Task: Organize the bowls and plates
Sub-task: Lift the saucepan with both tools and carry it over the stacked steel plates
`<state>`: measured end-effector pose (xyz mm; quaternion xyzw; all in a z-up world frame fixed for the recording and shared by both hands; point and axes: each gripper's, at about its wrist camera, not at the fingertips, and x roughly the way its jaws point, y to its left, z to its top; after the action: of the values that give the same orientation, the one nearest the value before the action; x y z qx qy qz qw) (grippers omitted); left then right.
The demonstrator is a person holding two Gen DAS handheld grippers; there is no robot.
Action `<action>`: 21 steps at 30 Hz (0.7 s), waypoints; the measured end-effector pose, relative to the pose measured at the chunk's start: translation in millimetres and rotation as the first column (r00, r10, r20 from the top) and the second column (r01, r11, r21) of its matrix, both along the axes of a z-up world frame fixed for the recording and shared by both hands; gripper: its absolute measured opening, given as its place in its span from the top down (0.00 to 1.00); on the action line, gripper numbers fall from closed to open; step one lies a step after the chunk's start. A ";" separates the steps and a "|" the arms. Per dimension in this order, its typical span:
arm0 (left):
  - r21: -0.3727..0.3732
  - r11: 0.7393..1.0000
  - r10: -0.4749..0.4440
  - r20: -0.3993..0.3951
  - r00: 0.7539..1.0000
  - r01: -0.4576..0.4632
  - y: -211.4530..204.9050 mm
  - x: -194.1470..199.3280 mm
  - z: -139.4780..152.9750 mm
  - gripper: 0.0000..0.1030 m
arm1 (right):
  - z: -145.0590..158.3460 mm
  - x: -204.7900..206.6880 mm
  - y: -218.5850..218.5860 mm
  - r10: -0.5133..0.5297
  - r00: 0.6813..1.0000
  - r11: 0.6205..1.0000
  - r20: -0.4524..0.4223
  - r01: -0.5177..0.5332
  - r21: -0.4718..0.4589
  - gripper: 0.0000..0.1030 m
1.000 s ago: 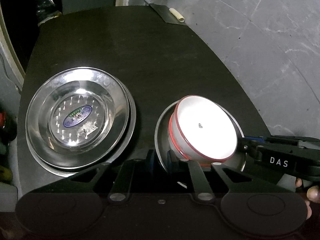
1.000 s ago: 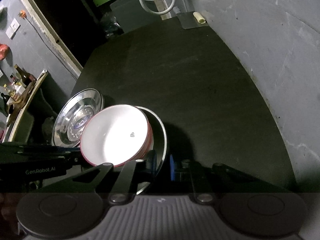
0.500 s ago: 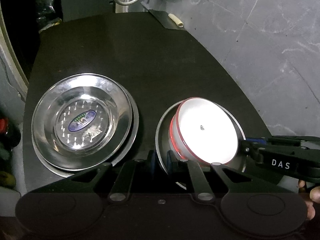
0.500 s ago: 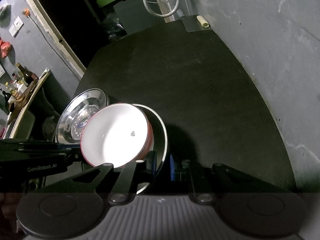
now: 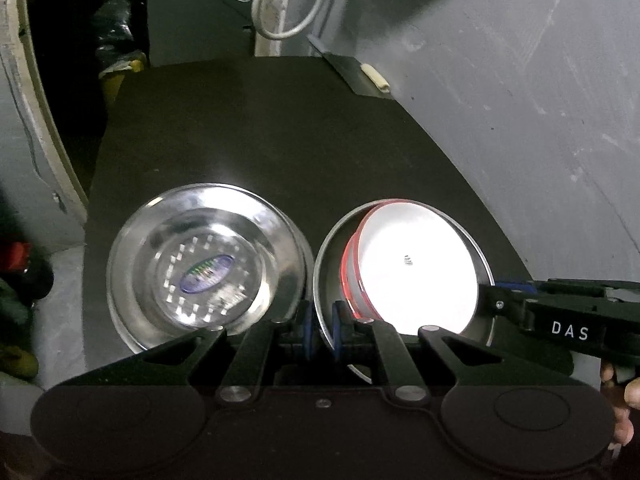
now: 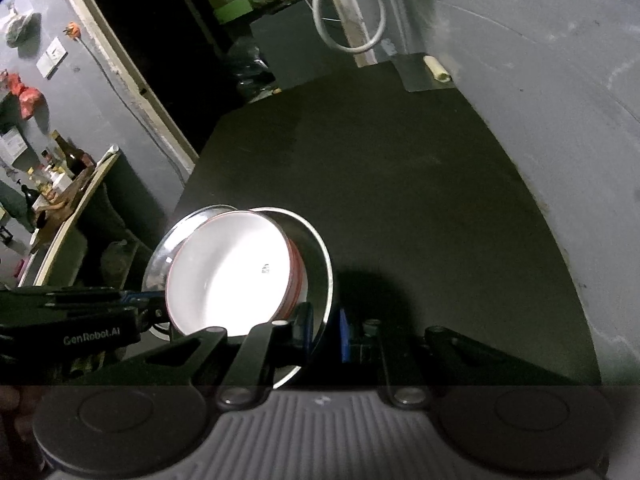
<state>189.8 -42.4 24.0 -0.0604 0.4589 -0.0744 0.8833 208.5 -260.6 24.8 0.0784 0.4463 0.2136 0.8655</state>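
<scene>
Currently left gripper (image 5: 320, 330) pinches near rim of round steel pan (image 5: 326, 248), blue pads either side of its wall. Right gripper (image 6: 325, 332) clamps same pan's rim at 3 o'clock. White bowl with red outer wall (image 5: 412, 268) sits inside pan, tilted. Stacked shiny steel plates with blue centre sticker (image 5: 204, 276) rest on dark tabletop (image 5: 260, 136) at pan's 9 o'clock, just beside it.

Bare table (image 5: 280, 140) beyond stacked plates (image 5: 208, 272), wall (image 5: 520, 120) rightward.
</scene>
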 end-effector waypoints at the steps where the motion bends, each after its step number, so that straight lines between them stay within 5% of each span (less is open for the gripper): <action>1: 0.001 1.000 0.004 0.003 1.000 -0.004 2.6 0.3 1.2 0.91 | 1.1 1.1 2.6 0.004 1.000 1.000 0.002 -0.004 0.001 0.85; 21: 0.007 0.995 0.101 0.031 0.994 -0.101 51.2 3.1 12.6 0.93 | 10.6 22.5 56.4 0.090 0.996 0.996 0.017 -0.090 0.004 0.85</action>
<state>192.9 8.8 36.5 -0.0785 0.4420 -0.0286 0.8931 231.0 -204.2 35.4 0.0587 0.4418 0.2540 0.8584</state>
